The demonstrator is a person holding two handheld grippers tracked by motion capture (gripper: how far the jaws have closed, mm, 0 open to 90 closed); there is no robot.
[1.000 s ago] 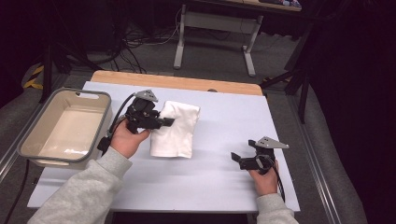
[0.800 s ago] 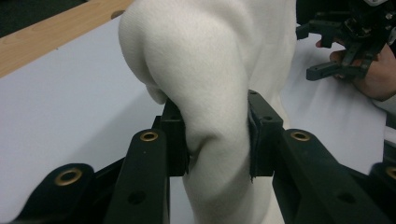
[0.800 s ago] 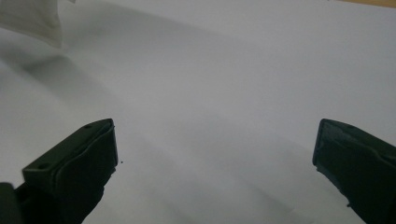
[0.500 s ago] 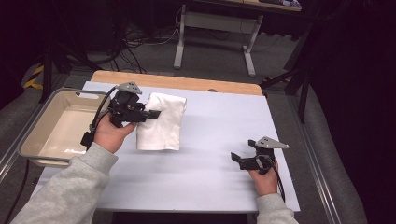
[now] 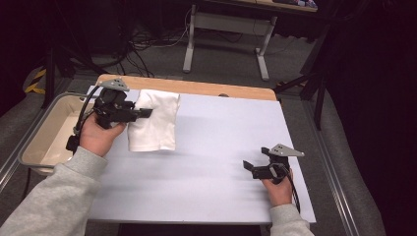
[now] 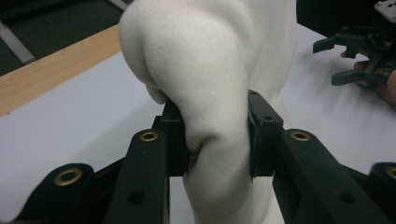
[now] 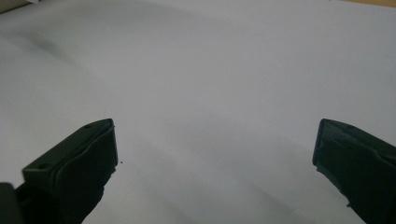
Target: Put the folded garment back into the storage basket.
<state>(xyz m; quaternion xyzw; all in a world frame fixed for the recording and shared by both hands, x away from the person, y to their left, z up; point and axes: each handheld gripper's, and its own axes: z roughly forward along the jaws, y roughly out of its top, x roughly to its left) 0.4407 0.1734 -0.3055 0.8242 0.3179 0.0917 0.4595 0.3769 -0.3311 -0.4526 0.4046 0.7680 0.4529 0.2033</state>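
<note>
Tabletop [image 5: 206,162] comes first: a pale grey-white sheet over a wooden board whose bare edge shows along the far side. Off its left edge sits a shallow cream-coloured plastic bin [image 5: 49,129], and nothing can be made out inside it.

White folded cloth [image 5: 155,122], a thick knit or towel-like piece, hangs at the far-left part of the table, just beside the bin's near wall. It droops from the left gripper [image 5: 142,113], and its lower edge seems to clear the sheet or barely brush it; the high view does not settle which. In the left gripper view the cloth [image 6: 215,88] bulges above and below the 2 jaws, which stand partly closed and pinch a bunched fold between their pads [image 6: 262,135].

Right gripper [image 5: 252,167] rests well apart at the near-right of the table, held low by the person's right hand [image 5: 278,189]. Its jaws are spread wide over bare sheet with nothing between them, as the right gripper view shows.

Judging from this, the work in hand is carrying the cloth toward the bin. The grip takes only 1 soft fold, so the cloth could slide out under its own weight on a quick swing. The hanging end could also catch the bin's rim and drape over it instead of dropping inside, or the fold could come undone in the air.
</note>
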